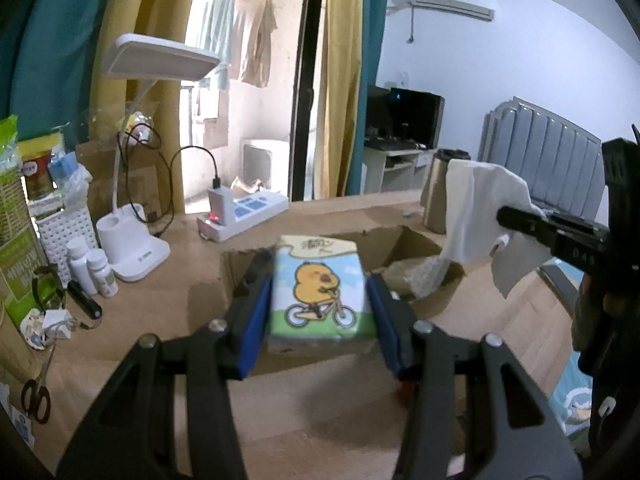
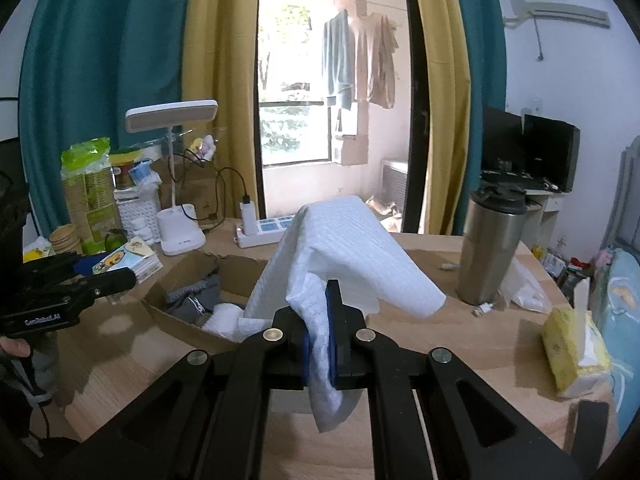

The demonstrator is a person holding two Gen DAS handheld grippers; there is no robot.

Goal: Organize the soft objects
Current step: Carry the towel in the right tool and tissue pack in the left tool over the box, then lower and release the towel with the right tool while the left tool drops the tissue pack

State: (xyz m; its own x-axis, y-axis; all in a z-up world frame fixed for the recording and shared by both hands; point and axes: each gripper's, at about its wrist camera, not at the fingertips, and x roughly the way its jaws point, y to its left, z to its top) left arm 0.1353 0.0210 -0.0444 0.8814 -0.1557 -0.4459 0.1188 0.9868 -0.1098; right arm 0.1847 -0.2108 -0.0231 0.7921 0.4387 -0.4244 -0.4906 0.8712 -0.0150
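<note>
Hovering above the cardboard box, the left hand-held gripper clamped a tissue pack, the right hand-held gripper pinched a white cloth; neither was boxed yet, though other soft items already lay inside.

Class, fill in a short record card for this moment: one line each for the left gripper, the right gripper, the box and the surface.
left gripper: shut on tissue pack with a cartoon chick
right gripper: shut on white cloth
cardboard box: open, on the table, grey and white soft items inside
table: wooden; steel tumbler stands upright on it
</note>
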